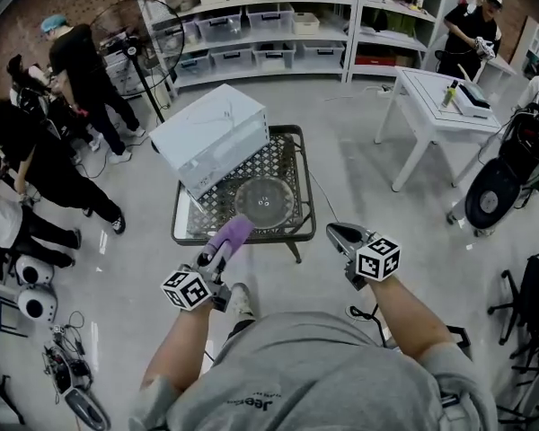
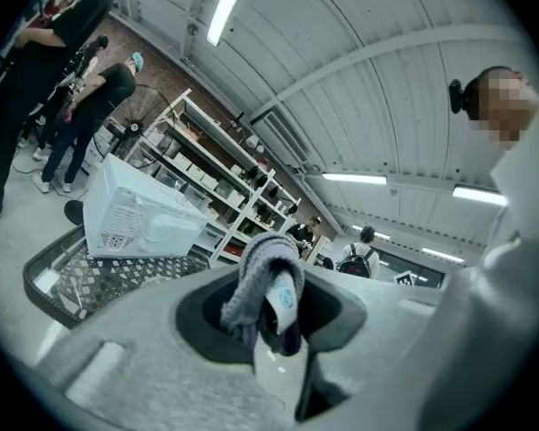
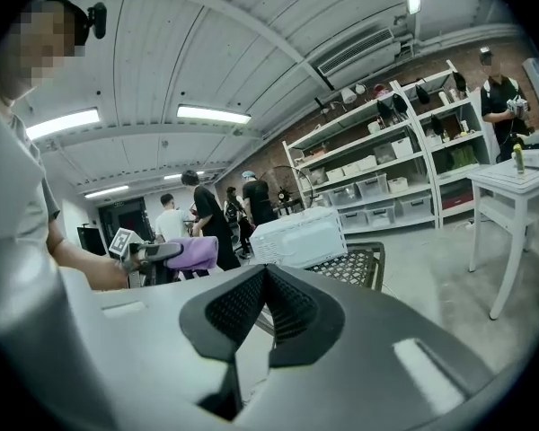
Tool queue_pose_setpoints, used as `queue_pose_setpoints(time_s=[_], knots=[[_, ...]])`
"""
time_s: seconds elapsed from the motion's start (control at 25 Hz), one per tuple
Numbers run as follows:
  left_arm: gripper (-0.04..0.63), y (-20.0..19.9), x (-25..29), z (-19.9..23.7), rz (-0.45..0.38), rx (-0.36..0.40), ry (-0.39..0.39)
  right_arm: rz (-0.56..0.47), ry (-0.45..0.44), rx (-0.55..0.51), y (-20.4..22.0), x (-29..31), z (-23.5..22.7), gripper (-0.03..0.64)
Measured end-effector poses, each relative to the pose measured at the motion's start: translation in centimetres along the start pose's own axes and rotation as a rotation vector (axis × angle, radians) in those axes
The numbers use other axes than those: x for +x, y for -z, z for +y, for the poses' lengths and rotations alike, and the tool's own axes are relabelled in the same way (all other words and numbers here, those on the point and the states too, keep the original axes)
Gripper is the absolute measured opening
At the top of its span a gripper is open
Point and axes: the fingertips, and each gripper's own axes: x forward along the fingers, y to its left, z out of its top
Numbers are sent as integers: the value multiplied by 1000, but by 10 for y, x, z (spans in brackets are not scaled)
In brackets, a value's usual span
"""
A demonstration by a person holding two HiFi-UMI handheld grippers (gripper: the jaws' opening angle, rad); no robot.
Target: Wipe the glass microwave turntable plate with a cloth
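Glass turntable plate [image 1: 264,201] flat by the table's [image 1: 284,154] near edge; purple cloth [image 1: 230,234] pinched in left gripper [image 1: 219,250] fingers, off the glass; right gripper [image 1: 338,233] fingers closed, empty; wiping pending or finished.

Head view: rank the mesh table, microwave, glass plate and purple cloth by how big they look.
1. Mesh table
2. Microwave
3. Glass plate
4. Purple cloth, which looks smallest. It is held nearer the camera in the left gripper, so its true size against the plate is unsure.
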Motion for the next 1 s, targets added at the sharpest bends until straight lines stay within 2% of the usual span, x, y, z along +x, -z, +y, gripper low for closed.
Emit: queue_pose_setpoints(time_s=[0.16, 0.36, 0.64, 0.84, 1.0], knots=[[98, -28, 34, 54, 24, 1, 63, 3, 40, 1, -12, 51, -13, 9], [98, -65, 76, 119, 112, 1, 157, -6, 122, 32, -34, 118, -28, 9], [98, -93, 126, 175, 226, 9, 277, -3, 238, 67, -54, 188, -59, 9], [98, -89, 151, 199, 262, -8, 302, 37, 280, 84, -47, 212, -85, 10], [98, -77, 164, 209, 275, -25, 279, 95, 261, 91, -34, 222, -106, 11]])
